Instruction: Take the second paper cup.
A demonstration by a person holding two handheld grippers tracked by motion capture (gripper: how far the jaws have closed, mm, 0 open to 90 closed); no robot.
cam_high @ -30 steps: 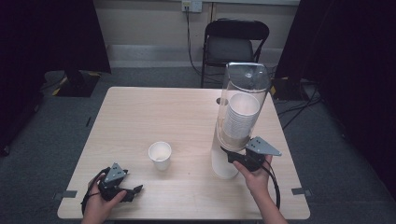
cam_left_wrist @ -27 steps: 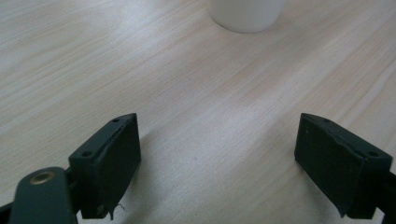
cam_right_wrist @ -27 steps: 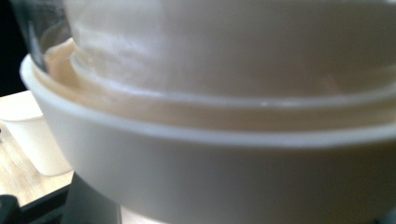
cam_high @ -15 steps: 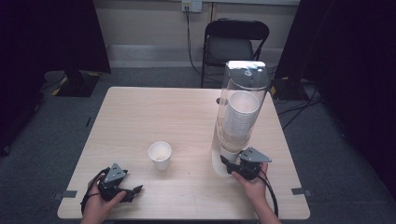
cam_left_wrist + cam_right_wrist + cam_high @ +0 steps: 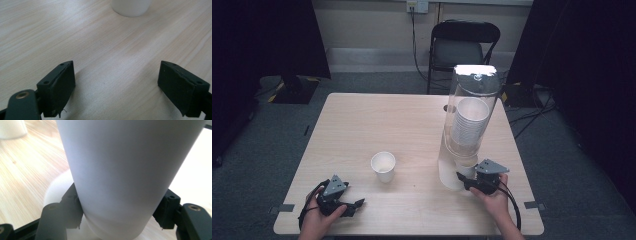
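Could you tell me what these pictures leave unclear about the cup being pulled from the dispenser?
- Cup rim: cut off by the top edge in the right gripper view.
- Right gripper jaw tips: in the high view, hidden behind its own body and the dispenser base.
- Number of cups in the stack: too small and blurred through the clear tube, high view.
- Loose cup: cut off by the top edge, left gripper view.

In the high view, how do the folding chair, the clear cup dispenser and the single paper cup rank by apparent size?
1. Clear cup dispenser and folding chair: similar; the chair stands farther away, so I leave them unranked.
2. Single paper cup: clearly the smallest.
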